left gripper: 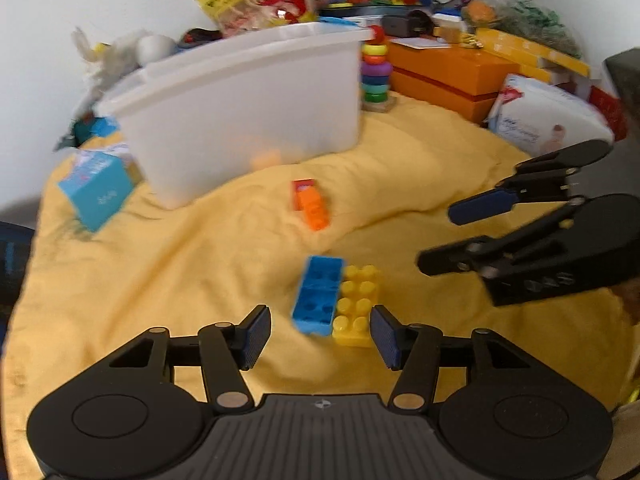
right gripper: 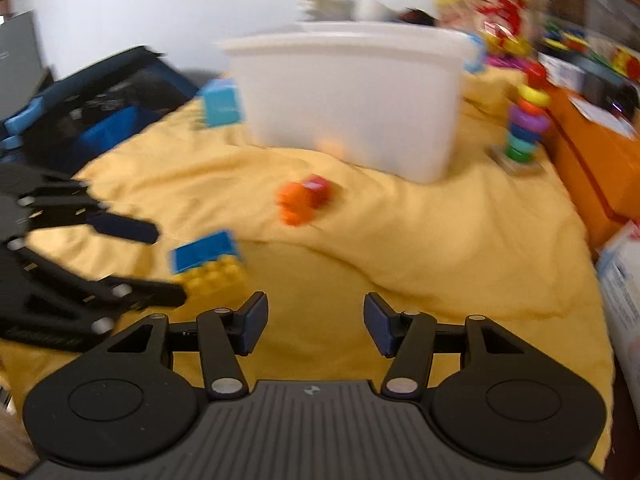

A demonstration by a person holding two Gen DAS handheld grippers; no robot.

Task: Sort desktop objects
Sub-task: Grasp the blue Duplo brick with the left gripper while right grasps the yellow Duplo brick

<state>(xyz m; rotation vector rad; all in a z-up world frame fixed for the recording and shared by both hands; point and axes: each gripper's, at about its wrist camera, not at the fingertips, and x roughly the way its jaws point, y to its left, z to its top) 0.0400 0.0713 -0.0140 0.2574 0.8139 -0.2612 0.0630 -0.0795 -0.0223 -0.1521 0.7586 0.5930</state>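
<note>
The left tongs (left gripper: 320, 336) stand wide apart and hold nothing, low over the yellow cloth (left gripper: 160, 280) that covers the table. Just ahead of them lie a blue brick (left gripper: 318, 296) and a yellow brick (left gripper: 356, 306), side by side and touching. A squeeze there could catch both at once, or pinch only the yellow one and nudge the blue aside. The soft, rumpled cloth could also bunch up under the pads and get nipped with the brick.

The right tongs (right gripper: 316, 328) are just as wide and also empty, off to the side of that pair, near enough that the two tools might knock together.

Farther on lies an orange brick (left gripper: 314, 208) against a red one (left gripper: 304, 188). Beyond stands the white bin (left gripper: 248, 112), its wall tall enough to clip a carried brick.
</note>
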